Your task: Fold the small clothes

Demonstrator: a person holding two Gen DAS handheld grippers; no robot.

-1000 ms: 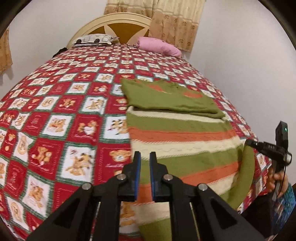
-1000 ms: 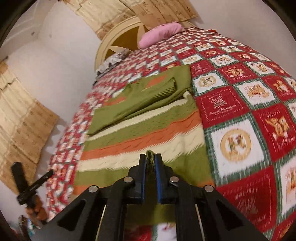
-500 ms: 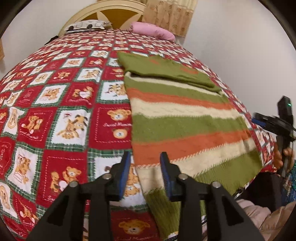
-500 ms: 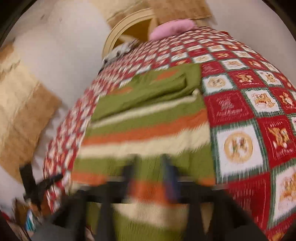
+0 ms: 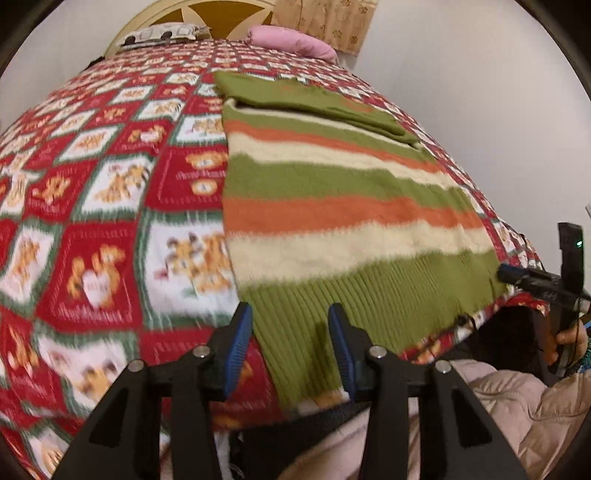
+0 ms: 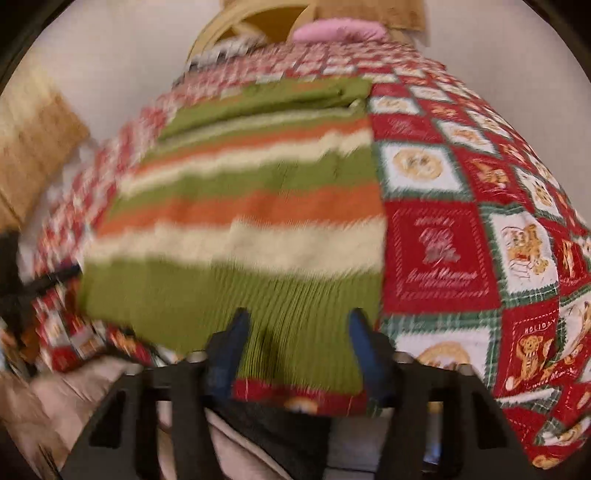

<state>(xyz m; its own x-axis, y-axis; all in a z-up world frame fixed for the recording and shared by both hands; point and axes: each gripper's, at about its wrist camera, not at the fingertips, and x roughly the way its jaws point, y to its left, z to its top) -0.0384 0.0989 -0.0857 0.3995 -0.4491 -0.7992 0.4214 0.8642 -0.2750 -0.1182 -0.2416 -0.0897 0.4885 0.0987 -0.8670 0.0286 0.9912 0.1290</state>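
A small knitted sweater [image 5: 332, 206] with green, orange and cream stripes lies flat on the bed, its sleeves folded across the far end. Its ribbed green hem lies at the near edge of the bed. My left gripper [image 5: 290, 347] is open and empty, just in front of the hem's left corner. My right gripper [image 6: 297, 350] is open and empty, over the hem's right part; the sweater [image 6: 240, 206] fills the middle of that blurred view. The right gripper also shows in the left wrist view [image 5: 532, 282], at the sweater's right corner.
The bed carries a red, white and green bear-pattern quilt [image 5: 92, 221]. A pink pillow [image 5: 291, 38] and a wooden headboard [image 5: 207, 18] are at the far end. A white wall runs along the right. A person's beige quilted jacket [image 5: 517, 413] is below the bed edge.
Both grippers were shut on the sweater's hem a second ago; they have opened, let it go and drawn back to the near bed edge. The hem now lies flat.
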